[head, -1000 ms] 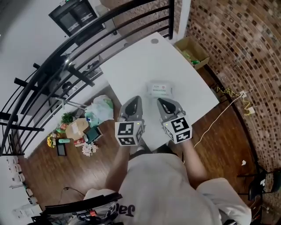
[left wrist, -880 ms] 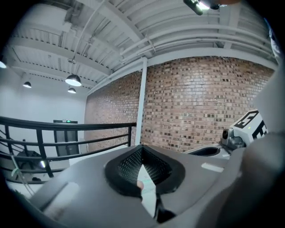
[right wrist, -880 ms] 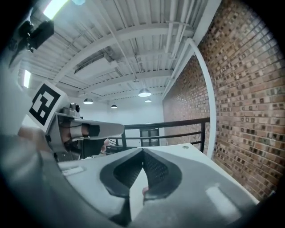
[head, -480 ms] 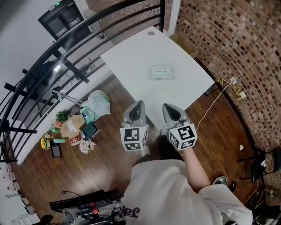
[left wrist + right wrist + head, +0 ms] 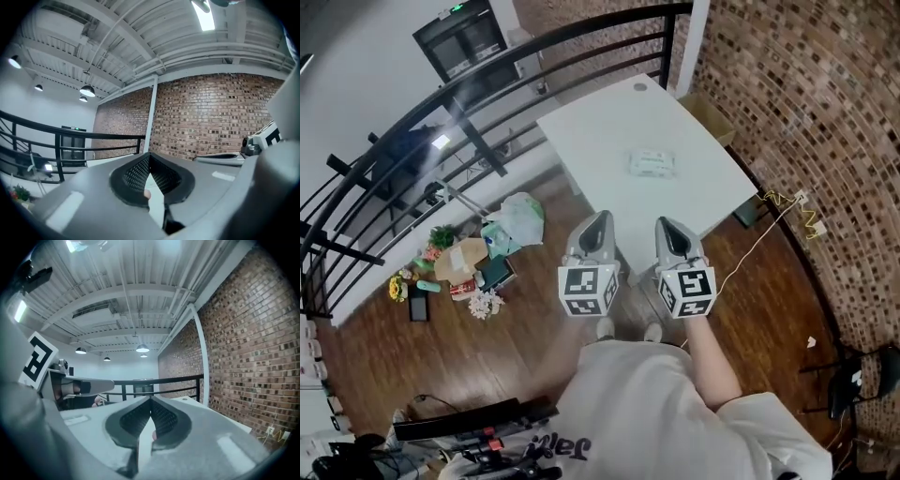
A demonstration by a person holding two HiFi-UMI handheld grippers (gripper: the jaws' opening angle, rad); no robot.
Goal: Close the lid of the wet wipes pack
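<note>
Flat white-green wet wipes pack lies upper centre on the white bench, well apart from our left hand-held gripper and right hand-held gripper, both closed and empty; we judge an unsteadied press could skid it.

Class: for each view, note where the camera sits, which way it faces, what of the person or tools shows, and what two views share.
Head view: on the person's head, steeply down at table and wet wipes pack; shows torso, left tool, right tool.
Left gripper view: on the left tool, roughly level toward the brick wall; shut jaws show.
Right gripper view: on the right tool, roughly level toward the railing; shut jaws show.
Shared: both gripper views show brick wall and railing.
</note>
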